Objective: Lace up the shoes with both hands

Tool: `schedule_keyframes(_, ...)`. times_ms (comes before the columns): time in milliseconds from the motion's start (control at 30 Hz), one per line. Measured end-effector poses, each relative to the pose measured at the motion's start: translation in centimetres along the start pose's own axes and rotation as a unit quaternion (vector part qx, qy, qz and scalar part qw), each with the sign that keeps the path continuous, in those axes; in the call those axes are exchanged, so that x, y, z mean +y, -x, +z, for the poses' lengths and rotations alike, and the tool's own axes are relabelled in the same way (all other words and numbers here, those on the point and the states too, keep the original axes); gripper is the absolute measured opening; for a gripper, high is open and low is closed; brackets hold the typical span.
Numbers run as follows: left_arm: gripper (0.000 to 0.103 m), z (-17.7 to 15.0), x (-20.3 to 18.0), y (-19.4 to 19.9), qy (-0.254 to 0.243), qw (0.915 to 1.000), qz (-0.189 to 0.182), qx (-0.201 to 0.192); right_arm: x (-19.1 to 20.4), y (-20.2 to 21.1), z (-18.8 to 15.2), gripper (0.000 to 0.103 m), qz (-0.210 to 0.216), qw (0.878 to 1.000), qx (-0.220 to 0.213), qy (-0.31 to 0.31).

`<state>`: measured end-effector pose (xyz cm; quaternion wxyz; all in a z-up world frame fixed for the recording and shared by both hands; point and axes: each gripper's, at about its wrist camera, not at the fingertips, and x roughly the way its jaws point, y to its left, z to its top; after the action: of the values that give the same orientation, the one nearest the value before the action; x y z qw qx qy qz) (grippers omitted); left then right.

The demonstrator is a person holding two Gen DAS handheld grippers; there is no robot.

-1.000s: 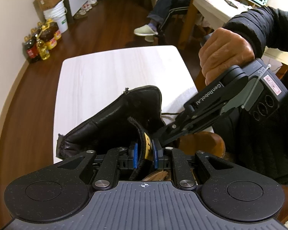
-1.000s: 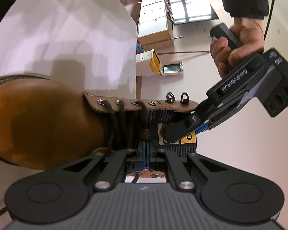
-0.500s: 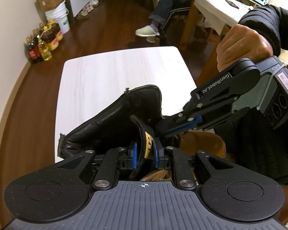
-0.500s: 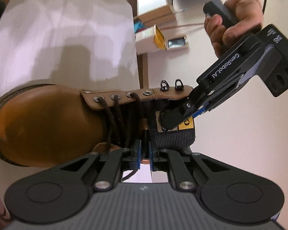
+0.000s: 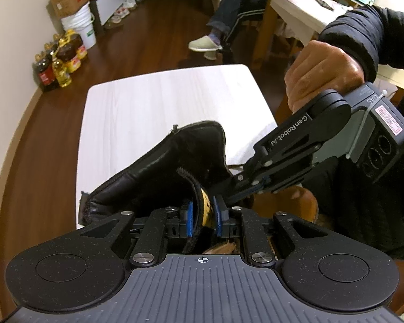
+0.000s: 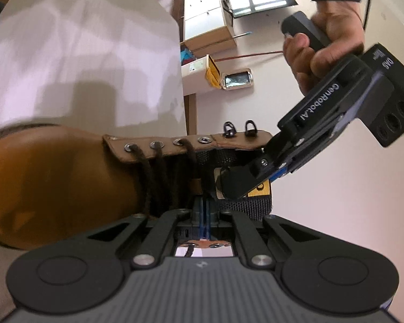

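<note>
We have the tan boot lying on the white tabletop, toe to the left in the right wrist view, and our left hand-held gripper pinches the black tongue by its yellow label, holding it up and out of the way exactly as it did a second ago. What has changed is on the other side: our right hand-held gripper opened a little half a second ago and is now pressed together again, low over the lacing beside the fourth eyelet. Whether the dark lace actually sits between its pads we cannot tell, since the tips hide the spot. The lace runs through the three eyelets nearer the toe, while the fourth and the two hooks beyond it are bare. We judge this as a re-grip on the lace, so threading the fourth eyelet comes next
</note>
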<state>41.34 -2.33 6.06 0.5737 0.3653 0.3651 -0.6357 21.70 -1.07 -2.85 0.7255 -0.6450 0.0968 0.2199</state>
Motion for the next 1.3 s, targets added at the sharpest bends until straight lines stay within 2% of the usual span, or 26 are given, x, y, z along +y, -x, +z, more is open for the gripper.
schedule_keyframes(167, 0.017, -0.1, 0.1, 0.1, 0.003, 1.0, 0.0, -0.003, -0.4, 0.7, 0.0, 0.009, 0.013, 0.999, 0.021, 0.02)
schedule_keyframes(400, 0.017, 0.0, 0.0, -0.1, -0.001, 1.0, 0.004, -0.003, -0.2, 0.3, 0.9, 0.003, 0.033, 0.997, 0.056, 0.04)
schedule_keyframes(567, 0.016, 0.0, -0.2, -0.2, -0.003, 1.0, 0.004, -0.003, 0.3, 0.0, 1.1, 0.003, 0.022, 1.0, 0.006, 0.014)
schedule_keyframes(733, 0.017, -0.2, 0.0, -0.3, 0.002, 1.0, 0.006, 0.0, 0.5, 0.0, 0.3, 0.004, 0.016, 1.0, 0.002, 0.02)
schedule_keyframes(833, 0.017, -0.3, 0.1, -0.2, 0.006, 0.9999, 0.007, -0.005, 0.1, 0.6, 0.2, 0.014, 0.017, 1.0, 0.003, 0.015)
schedule_keyframes(900, 0.017, -0.4, 0.0, -0.2, 0.007, 0.9999, 0.009, -0.006, -0.5, 1.1, 0.1, 0.028, 0.017, 1.0, 0.007, 0.003)
schedule_keyframes(967, 0.017, -0.4, 0.0, -0.1, 0.006, 0.9999, 0.009, -0.006, -1.0, 1.5, 0.1, 0.032, 0.02, 1.0, 0.012, -0.013)
schedule_keyframes(1033, 0.017, -0.3, -0.1, -0.1, 0.004, 0.9999, 0.011, -0.006, -1.5, 1.6, 0.1, 0.031, 0.025, 0.999, 0.018, -0.031)
schedule_keyframes(1200, 0.019, -0.4, -0.2, 0.0, 0.001, 0.9999, 0.014, -0.008, -1.9, 1.0, 0.7, 0.018, 0.042, 0.997, 0.038, -0.044)
schedule_keyframes(1300, 0.019, -0.4, -0.2, 0.0, 0.0, 0.9998, 0.015, -0.01, -2.7, 0.2, 1.3, 0.014, 0.064, 0.993, 0.062, -0.073)
